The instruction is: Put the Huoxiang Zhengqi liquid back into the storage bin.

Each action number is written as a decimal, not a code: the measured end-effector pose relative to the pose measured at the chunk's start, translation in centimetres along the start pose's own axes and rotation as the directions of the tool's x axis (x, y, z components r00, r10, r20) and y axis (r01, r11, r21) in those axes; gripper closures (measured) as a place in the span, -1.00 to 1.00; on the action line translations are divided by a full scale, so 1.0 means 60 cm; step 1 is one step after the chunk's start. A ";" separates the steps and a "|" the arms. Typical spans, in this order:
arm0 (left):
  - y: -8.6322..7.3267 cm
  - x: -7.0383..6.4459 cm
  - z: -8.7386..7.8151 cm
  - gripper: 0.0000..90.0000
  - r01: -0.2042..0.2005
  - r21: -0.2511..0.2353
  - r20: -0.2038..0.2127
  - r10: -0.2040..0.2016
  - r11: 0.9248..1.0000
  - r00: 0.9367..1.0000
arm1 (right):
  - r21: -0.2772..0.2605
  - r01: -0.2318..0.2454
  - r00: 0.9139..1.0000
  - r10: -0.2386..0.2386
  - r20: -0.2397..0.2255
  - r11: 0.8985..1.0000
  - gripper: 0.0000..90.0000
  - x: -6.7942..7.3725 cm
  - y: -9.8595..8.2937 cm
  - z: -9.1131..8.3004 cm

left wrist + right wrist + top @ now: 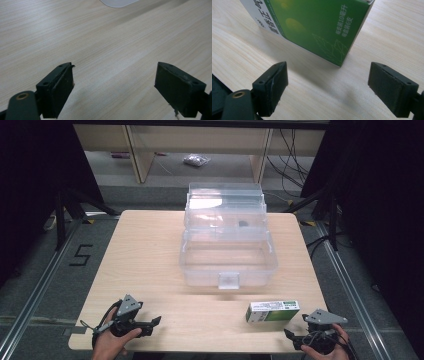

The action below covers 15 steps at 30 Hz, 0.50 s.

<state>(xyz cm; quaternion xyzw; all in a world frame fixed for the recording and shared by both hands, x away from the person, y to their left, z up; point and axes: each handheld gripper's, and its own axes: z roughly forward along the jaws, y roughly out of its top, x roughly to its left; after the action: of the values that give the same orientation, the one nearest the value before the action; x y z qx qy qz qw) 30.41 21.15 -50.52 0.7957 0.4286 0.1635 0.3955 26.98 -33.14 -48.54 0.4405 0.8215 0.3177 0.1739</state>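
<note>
A clear plastic storage box stands in the middle of the wooden table, its lid tipped back and open. A green and white carton lies flat near the front right edge. Just behind and right of it, my right gripper is open, and in the right gripper view the carton sits a short way beyond the spread jaws, untouched. At the front left my left gripper is held low over bare wood, open, with nothing between its jaws.
A corner of the clear box shows at the top of the left gripper view. Behind the table stand wooden shelf legs, cables and a small bag on the floor. Dark tripod legs flank the table.
</note>
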 end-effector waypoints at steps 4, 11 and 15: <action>0.000 -0.001 0.000 -0.67 0.000 0.006 -0.005 0.000 1.000 1.000 | -0.012 -0.009 1.000 0.009 0.004 1.000 -0.62 0.003 0.001 -0.001; 0.001 0.001 -0.002 -0.67 -0.003 0.008 0.002 0.003 1.000 1.000 | 0.003 0.000 1.000 0.000 0.012 1.000 -0.58 0.006 0.007 -0.008; 0.001 0.000 -0.001 -0.67 -0.003 0.012 0.006 0.003 1.000 1.000 | 0.012 0.016 1.000 -0.016 0.007 1.000 -0.58 0.006 0.010 -0.011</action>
<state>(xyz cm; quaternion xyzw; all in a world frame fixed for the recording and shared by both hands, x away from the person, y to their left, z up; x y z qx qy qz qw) 30.40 21.18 -50.43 0.7991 0.4274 0.1590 0.3919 26.79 -32.84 -47.64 0.4360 0.8262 0.3098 0.1768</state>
